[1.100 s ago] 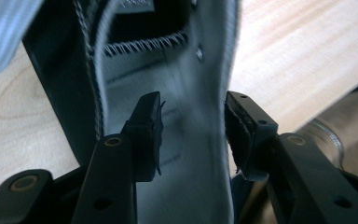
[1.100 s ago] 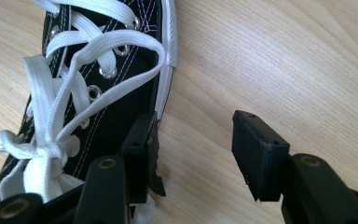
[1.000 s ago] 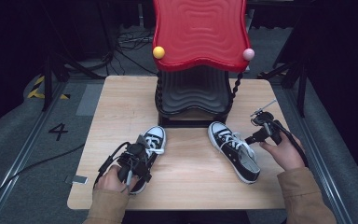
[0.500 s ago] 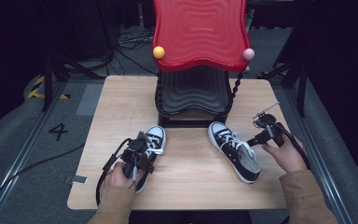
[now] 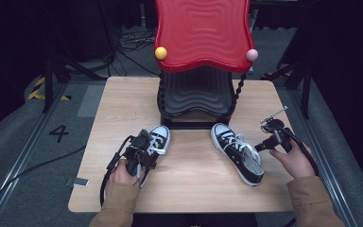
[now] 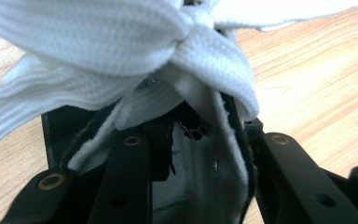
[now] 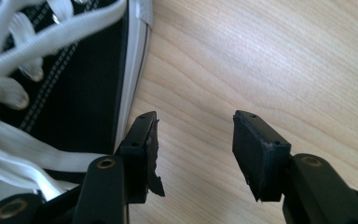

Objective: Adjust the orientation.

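Fingers, left hand [image 6: 126, 163]: narrowed onto the collar of the left sneaker [image 5: 155, 142], one finger inside the opening, the other outside its wall; having just closed further, they now hold the shoe at the heel end. Bow of the white lace [image 6: 121, 51]: directly ahead of the fingers. Long axis: heel near the person, toe toward the red-topped stand [image 5: 201, 38]. Right sneaker [image 5: 238, 153]: flat on the surface [image 5: 194, 184], toe toward the stand, heel near the right hand. Fingers, right hand [image 7: 261, 154]: spread, empty, just beside that shoe's white sole edge, one finger touching or nearly touching it.
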{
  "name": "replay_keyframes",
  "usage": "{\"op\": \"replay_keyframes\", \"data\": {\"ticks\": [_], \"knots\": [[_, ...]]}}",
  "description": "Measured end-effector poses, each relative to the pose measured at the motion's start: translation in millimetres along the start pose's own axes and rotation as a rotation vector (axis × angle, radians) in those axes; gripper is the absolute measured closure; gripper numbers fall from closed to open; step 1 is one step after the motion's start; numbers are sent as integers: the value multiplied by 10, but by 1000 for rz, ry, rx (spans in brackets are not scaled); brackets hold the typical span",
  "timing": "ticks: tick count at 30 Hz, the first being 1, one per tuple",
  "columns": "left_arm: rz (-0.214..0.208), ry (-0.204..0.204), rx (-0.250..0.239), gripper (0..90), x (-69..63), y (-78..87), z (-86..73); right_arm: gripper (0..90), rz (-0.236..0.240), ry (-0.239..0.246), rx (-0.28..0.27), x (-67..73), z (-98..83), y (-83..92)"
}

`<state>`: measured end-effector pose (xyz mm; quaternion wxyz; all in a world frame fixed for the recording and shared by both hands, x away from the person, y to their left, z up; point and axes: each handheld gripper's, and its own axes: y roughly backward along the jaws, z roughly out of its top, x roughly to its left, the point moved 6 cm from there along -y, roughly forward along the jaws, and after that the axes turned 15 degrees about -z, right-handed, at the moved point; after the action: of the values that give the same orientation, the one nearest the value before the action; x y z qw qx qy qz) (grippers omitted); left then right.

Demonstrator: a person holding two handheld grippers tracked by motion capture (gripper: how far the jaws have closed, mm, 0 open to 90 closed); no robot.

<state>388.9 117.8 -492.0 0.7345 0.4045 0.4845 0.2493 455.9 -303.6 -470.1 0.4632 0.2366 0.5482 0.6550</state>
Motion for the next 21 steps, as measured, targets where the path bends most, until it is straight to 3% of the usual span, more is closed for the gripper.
{"op": "replay_keyframes", "data": {"ticks": [2,3,8,10,13,18,21], "knots": [[-5,-13,8,676,10,3,-3,506,-4,0,2,-2,-17,-6],[-1,-37,14,684,11,2,-4,506,-5,-3,4,-1,-22,-4],[19,-44,40,702,-2,0,21,505,-11,2,5,6,-40,-5],[-6,-43,33,750,-7,1,25,505,-14,5,5,3,-50,-8],[-29,-56,14,751,-11,20,45,503,-14,1,3,-6,-59,-1],[-86,-42,-23,706,13,36,72,501,-18,1,4,-11,-73,-7],[-86,-35,-42,686,31,27,83,501,-18,5,8,5,-74,-10]]}}
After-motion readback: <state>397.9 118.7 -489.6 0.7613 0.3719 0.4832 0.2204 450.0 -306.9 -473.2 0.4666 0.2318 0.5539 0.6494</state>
